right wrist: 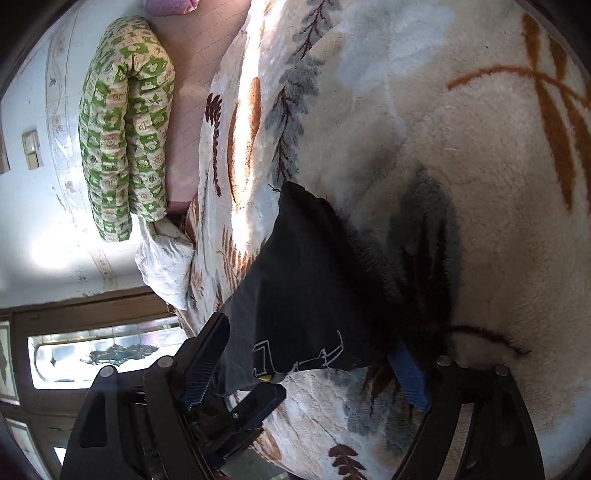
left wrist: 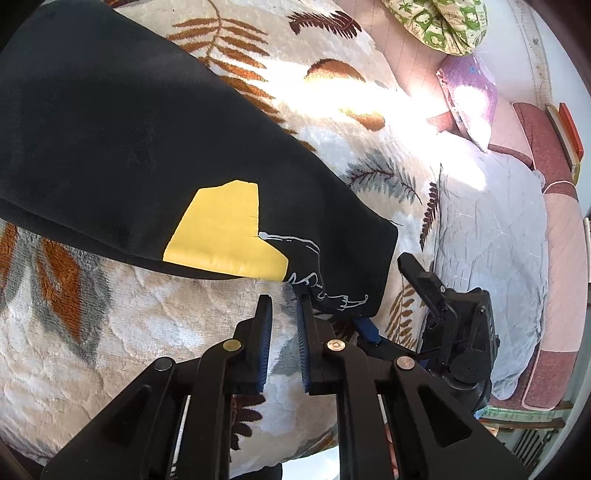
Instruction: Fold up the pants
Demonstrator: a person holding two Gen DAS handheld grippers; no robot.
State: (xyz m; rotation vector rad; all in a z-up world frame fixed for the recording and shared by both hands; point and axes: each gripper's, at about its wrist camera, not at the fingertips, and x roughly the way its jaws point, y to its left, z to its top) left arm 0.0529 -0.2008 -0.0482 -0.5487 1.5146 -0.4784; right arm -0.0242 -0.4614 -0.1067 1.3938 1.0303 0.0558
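Observation:
Black pants (left wrist: 122, 147) with a yellow patch (left wrist: 221, 232) and a white line drawing lie on a leaf-patterned fleece blanket (left wrist: 110, 332). My left gripper (left wrist: 284, 306) is open by a narrow gap at the hem's near edge, with only blanket between its pads. Its right finger touches the hem. My right gripper (right wrist: 310, 354) stands wide open around the hem corner of the pants (right wrist: 306, 280), one finger on each side. The left wrist view shows the right gripper (left wrist: 382, 291) at that same corner. The left gripper (right wrist: 266, 395) tip shows low in the right wrist view.
A green patterned cushion (left wrist: 439, 22) (right wrist: 125, 129) and a purple pillow (left wrist: 469, 96) lie beyond the blanket. A pale grey quilt (left wrist: 491, 229) borders the blanket on one side. A glass-fronted cabinet (right wrist: 96, 354) stands past the bed edge.

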